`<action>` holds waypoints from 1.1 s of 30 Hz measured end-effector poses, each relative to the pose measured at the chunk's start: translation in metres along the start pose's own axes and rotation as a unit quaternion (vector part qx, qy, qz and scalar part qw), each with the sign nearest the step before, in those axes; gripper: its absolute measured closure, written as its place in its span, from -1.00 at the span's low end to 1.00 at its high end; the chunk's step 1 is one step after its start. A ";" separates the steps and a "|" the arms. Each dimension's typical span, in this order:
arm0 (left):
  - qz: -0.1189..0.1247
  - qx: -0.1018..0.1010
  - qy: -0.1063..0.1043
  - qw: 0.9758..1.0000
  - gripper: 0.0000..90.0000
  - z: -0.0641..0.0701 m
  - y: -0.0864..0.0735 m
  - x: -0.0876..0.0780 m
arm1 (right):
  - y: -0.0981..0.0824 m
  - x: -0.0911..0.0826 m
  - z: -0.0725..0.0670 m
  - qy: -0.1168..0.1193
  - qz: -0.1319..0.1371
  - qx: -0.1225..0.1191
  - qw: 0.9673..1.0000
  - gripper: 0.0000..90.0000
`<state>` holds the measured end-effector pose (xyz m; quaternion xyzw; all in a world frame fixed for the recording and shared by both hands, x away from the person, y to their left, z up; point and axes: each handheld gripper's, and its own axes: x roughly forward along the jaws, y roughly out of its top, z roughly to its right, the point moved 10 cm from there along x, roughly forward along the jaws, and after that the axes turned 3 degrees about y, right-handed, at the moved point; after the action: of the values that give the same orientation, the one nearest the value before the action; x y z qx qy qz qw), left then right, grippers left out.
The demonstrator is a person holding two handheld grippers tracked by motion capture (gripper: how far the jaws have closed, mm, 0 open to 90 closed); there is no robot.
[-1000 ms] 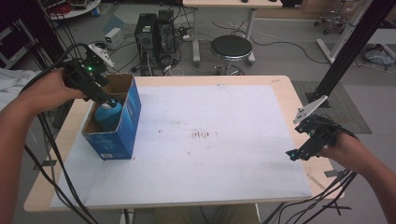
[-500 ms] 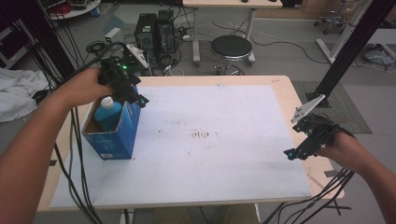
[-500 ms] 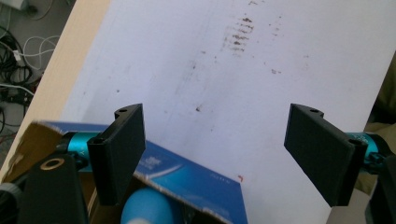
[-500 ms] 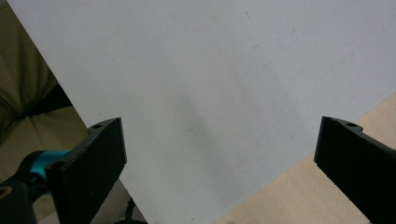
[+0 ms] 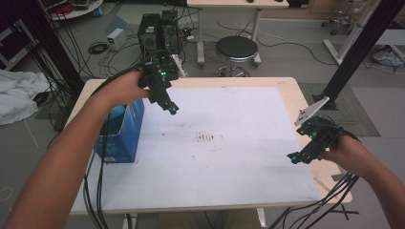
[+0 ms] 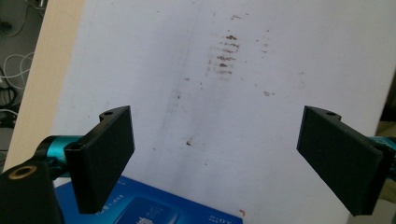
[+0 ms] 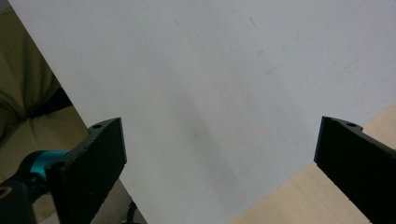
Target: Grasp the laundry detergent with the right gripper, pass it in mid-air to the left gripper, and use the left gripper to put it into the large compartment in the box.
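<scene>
A blue carton [image 5: 119,138] stands at the left edge of the white mat [image 5: 239,162], its open top mostly covered by the person's left forearm. My left gripper [image 5: 173,109] hovers over the mat just right of the carton. Its jaws have just been opening and now stand wide with nothing between them. In the left gripper view [image 6: 215,158] the carton's blue edge [image 6: 154,210] lies below the jaws and brown stains [image 6: 226,51] lie farther off. My right gripper [image 5: 292,157] is held open near the mat's right edge; the right gripper view [image 7: 219,163] has bare mat between the jaws.
The wooden table [image 5: 286,86] borders the mat on all sides. Brown stains [image 5: 206,138] mark the mat's middle. Cables [image 5: 95,191] trail off the front left. Behind the table stand a black stool [image 5: 236,47], computer towers [image 5: 157,28] and a slanted black post [image 5: 363,43].
My left gripper has left the top of the carton and moved right and a little down, out over the mat, and its jaws have opened. The right gripper has stayed put.
</scene>
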<state>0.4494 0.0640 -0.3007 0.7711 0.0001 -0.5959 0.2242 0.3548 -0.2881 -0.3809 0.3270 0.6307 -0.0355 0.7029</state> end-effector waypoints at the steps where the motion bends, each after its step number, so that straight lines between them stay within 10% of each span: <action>1: -0.001 0.001 0.003 1.000 -0.91 0.000 0.002 0.003 | 0.000 0.000 0.000 0.000 0.000 0.000 1.000 -0.97; 10: 0.008 0.035 -0.017 0.999 -0.91 0.009 0.021 0.020 | 0.002 0.002 0.000 0.001 0.003 -0.001 1.000 -0.97; 33: 0.026 0.031 -0.011 0.999 -0.91 0.013 0.041 0.025 | 0.017 0.004 0.005 0.006 0.004 -0.013 1.000 -0.97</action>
<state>0.4560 0.0156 -0.3119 0.7710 -0.0412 -0.5978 0.2154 0.3671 -0.2761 -0.3773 0.3207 0.6336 -0.0226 0.7037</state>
